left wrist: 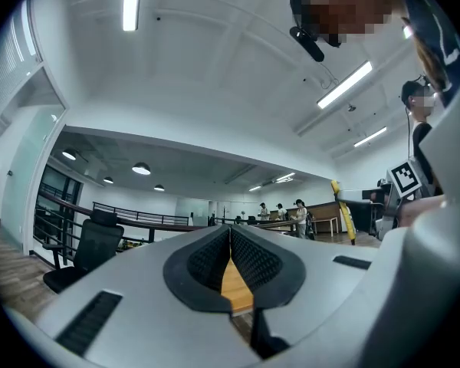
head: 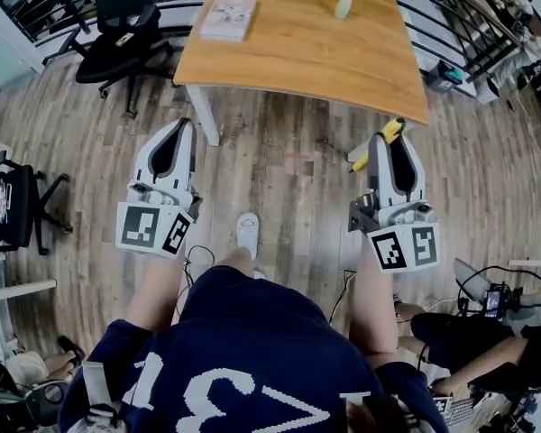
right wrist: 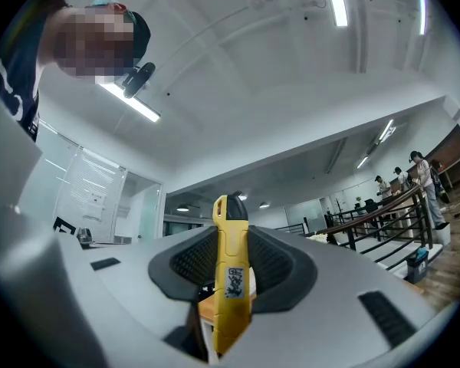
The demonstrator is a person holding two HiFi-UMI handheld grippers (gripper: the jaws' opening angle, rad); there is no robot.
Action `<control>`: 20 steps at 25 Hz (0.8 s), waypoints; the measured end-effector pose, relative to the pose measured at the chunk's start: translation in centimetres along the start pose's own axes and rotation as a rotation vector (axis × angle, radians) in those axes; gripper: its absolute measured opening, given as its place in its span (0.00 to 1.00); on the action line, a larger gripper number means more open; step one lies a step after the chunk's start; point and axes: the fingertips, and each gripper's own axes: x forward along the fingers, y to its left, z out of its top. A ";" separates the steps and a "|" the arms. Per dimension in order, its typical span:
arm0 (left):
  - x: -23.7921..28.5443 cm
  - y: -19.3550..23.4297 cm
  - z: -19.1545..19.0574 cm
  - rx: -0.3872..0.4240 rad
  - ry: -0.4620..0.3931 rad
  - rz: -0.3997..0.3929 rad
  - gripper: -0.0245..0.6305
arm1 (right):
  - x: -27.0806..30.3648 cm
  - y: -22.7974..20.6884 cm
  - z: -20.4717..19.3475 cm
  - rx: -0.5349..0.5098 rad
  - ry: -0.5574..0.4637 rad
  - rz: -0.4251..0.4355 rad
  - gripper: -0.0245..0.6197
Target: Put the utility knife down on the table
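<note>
Your white shoe (head: 247, 233) stands on the plank floor (head: 288, 170) between the two grippers. Your left gripper (head: 180, 127) has its fingers pressed together at the tips, with nothing between them. Through the thin slit lower down, only a sliver of desk wood shows. Your right gripper (head: 392, 138) pinches the yellow knife (right wrist: 230, 282) by its body. The knife's black-capped end rises above the pads, and the other end hangs below them.

Both grippers hang over bare floor, short of the desk (head: 298, 57). The knife is just short of the near edge, close to the near right corner. The left gripper is near the white leg (head: 205, 115) under the near left corner.

The near half of the desk top is bare wood. A booklet (head: 228, 16) lies toward the far left, and a small pale bottle (head: 343, 7) stands right of the middle, further back. A black chair (head: 117, 34) sits off the left edge, and a dark railing (head: 451, 34) runs along the right edge.
</note>
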 end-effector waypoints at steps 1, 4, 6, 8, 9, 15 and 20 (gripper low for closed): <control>1.3 0.5 0.0 0.000 -0.001 -0.003 0.06 | 1.2 -0.5 -0.1 0.001 0.001 0.002 0.25; 4.9 2.3 -0.1 0.004 -0.006 -0.007 0.06 | 4.8 -1.7 -0.5 -0.001 -0.001 0.009 0.25; 7.1 3.7 -0.2 0.007 -0.008 -0.007 0.06 | 7.4 -2.5 -0.9 0.002 -0.003 0.009 0.25; 9.1 5.2 -0.4 0.005 -0.007 -0.009 0.06 | 9.8 -3.3 -1.4 0.005 -0.002 0.008 0.25; 10.0 5.7 -0.5 0.004 -0.007 -0.013 0.06 | 10.9 -3.6 -1.7 0.006 0.000 0.009 0.25; 14.2 8.2 -1.5 -0.004 -0.001 -0.031 0.06 | 14.9 -4.7 -2.9 0.007 0.010 0.004 0.25; 16.5 9.4 -2.5 -0.016 0.010 -0.034 0.06 | 17.2 -6.0 -3.4 0.010 0.012 0.001 0.25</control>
